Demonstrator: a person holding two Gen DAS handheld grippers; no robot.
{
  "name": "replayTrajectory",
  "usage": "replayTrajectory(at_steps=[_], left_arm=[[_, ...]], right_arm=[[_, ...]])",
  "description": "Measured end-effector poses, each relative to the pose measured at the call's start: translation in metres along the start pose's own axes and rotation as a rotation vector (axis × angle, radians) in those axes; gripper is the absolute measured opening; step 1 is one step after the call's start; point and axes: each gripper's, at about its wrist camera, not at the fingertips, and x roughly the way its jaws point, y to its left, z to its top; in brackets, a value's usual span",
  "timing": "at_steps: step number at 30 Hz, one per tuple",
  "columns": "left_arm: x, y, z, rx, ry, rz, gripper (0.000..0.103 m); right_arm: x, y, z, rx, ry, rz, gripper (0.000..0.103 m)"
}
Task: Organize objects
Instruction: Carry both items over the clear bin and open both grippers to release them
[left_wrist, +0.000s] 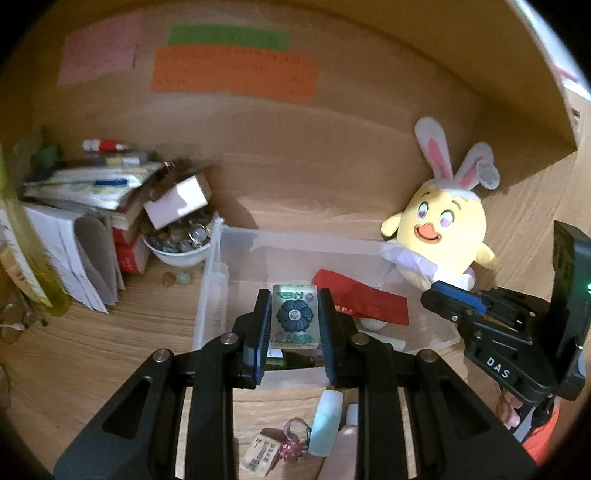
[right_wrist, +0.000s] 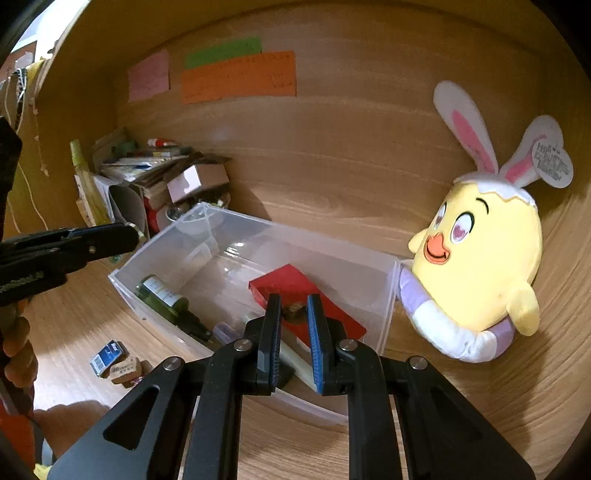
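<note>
The left gripper has its fingers clamped on a mahjong tile — a pale, glossy block with a dark round flower and green marks on its face — held upright over the near part of a clear plastic bin that stands on the wooden table. The right gripper has its fingers pressed together on a small brownish thing, too small and blurred to name, and it hangs above the same bin, over a red box that lies on the bin's floor. Also inside the bin lie a dark green bottle with a white label along the left wall, and a pale stick-like item near the front wall. A yellow chick plush with white-and-pink rabbit ears leans against the wooden back wall, touching the bin's right end. To the left of the bin sit a white bowl full of stones and beads, just beside it, and behind that a messy stack of papers and booklets with a small cardboard box tilted on top. On the table in front of the bin lie a wooden tag with printed characters, a mint-coloured tube and a small blue packet. Pink, green and orange paper notes are stuck to the back wall.
</note>
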Motion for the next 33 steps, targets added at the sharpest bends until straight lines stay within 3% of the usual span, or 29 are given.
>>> replayTrajectory(at_steps=[12, 28, 31, 33], left_arm=[[0.043, -0.003, -0.011, 0.025, 0.088, 0.003, 0.024], [0.044, -0.006, -0.013, 0.054, 0.078, 0.005, 0.024], [0.041, -0.006, -0.013, 0.051, 0.074, 0.004, 0.027], [0.038, -0.005, -0.013, 0.045, 0.069, 0.0, 0.032]], right_arm=[[0.035, -0.003, -0.009, -0.006, 0.1, -0.053, 0.013], [0.046, -0.006, -0.012, 0.021, 0.133, -0.057, 0.013], [0.046, -0.005, -0.011, 0.021, 0.135, -0.054, 0.022], [0.044, -0.005, -0.011, 0.02, 0.127, -0.064, 0.035]])
